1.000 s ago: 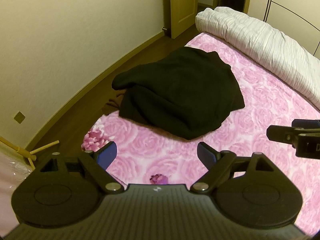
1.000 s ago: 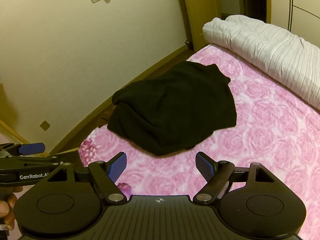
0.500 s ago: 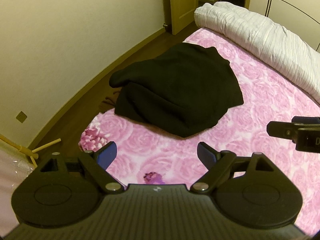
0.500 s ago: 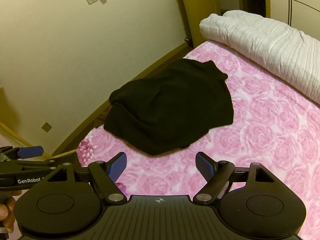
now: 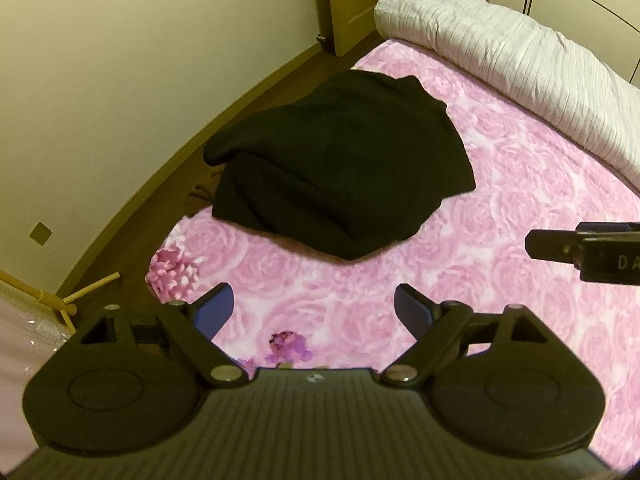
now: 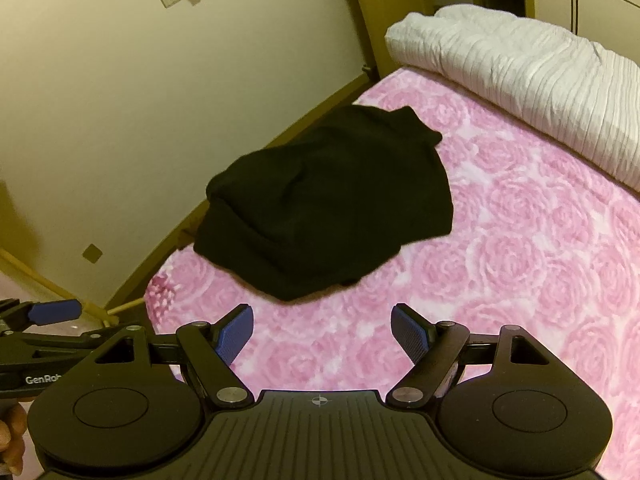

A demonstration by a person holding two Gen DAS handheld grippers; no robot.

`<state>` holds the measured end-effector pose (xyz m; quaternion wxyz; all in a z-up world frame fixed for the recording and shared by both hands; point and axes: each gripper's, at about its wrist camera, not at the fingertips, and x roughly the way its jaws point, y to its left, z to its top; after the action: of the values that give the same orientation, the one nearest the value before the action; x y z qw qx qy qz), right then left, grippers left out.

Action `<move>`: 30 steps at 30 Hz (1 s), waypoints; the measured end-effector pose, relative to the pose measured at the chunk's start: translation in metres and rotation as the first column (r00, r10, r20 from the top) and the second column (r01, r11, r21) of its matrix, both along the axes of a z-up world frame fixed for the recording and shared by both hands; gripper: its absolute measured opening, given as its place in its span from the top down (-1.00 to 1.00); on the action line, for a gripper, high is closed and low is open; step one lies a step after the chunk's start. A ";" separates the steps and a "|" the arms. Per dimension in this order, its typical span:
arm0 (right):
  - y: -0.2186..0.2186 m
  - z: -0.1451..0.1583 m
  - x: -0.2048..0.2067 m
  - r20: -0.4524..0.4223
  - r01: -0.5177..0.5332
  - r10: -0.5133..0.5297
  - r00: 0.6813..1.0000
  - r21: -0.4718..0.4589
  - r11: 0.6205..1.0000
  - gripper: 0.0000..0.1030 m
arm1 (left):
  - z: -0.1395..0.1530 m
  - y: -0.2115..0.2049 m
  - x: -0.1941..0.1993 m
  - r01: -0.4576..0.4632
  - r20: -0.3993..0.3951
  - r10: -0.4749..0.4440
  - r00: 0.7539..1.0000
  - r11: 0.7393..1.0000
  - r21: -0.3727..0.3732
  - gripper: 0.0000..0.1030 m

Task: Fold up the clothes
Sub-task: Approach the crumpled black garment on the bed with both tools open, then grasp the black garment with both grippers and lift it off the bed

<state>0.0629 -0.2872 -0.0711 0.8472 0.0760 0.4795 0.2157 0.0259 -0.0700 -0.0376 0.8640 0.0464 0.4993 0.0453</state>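
While both grippers hang above the near part of the bed with nothing between their fingers, the left gripper point(image 5: 313, 307) and the right gripper point(image 6: 322, 328) each show their blue pads set wide apart. The black garment point(image 5: 340, 160) lies in a soft, doubled-over heap on the pink rose-patterned bedcover point(image 5: 520, 208), close to the bed's left edge, with its far-left part apparently reaching that edge above the brown floor point(image 5: 168, 184). Risk: a pull toward that side could, in my judgement, drag the cloth off the mattress; a pinch into the heap could catch several layers at once, since seams and hems are not distinguishable in the dark fabric. Whether the heap is a finished fold or an unsorted bundle cannot be settled. Open room lies to the right and near side of the garment; the white quilt point(image 5: 520, 60) bounds the far side.
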 end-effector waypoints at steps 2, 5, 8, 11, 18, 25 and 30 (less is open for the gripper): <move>0.001 -0.002 0.002 -0.007 0.009 -0.009 1.000 -0.002 1.000 -0.54 | -0.002 0.002 0.005 0.006 -0.006 -0.006 1.000 1.000 0.001 -0.66; 0.004 -0.008 0.008 -0.019 0.029 -0.029 0.999 -0.016 0.999 -0.54 | -0.009 0.006 0.018 0.030 -0.015 -0.030 0.999 0.999 -0.012 -0.66; 0.008 -0.015 0.016 -0.032 0.058 -0.059 0.998 -0.040 0.998 -0.54 | -0.020 0.011 0.035 0.068 -0.030 -0.069 0.997 0.997 -0.031 -0.66; 0.014 -0.024 0.028 -0.043 0.090 -0.094 0.995 -0.073 0.993 -0.54 | -0.034 0.019 0.056 0.144 -0.036 -0.145 0.989 0.989 -0.022 -0.66; 0.056 -0.068 0.059 -0.067 0.053 -0.062 0.996 -0.140 0.989 -0.54 | -0.079 0.052 0.098 0.413 -0.003 -0.413 0.911 0.908 0.068 -0.66; 0.105 -0.122 0.093 -0.079 -0.036 0.020 0.997 -0.202 0.979 -0.54 | -0.158 0.078 0.126 0.741 -0.063 -0.770 0.635 0.583 0.334 -0.66; 0.135 -0.163 0.117 -0.106 -0.070 0.048 0.993 -0.217 0.974 -0.54 | -0.215 0.082 0.139 0.848 -0.173 -0.921 0.350 0.233 0.476 -0.66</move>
<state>0.1798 -0.1524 -0.2340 0.8184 -0.0219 0.5446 0.1823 0.1647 0.0125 -0.2531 0.7253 0.5335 0.2905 -0.3240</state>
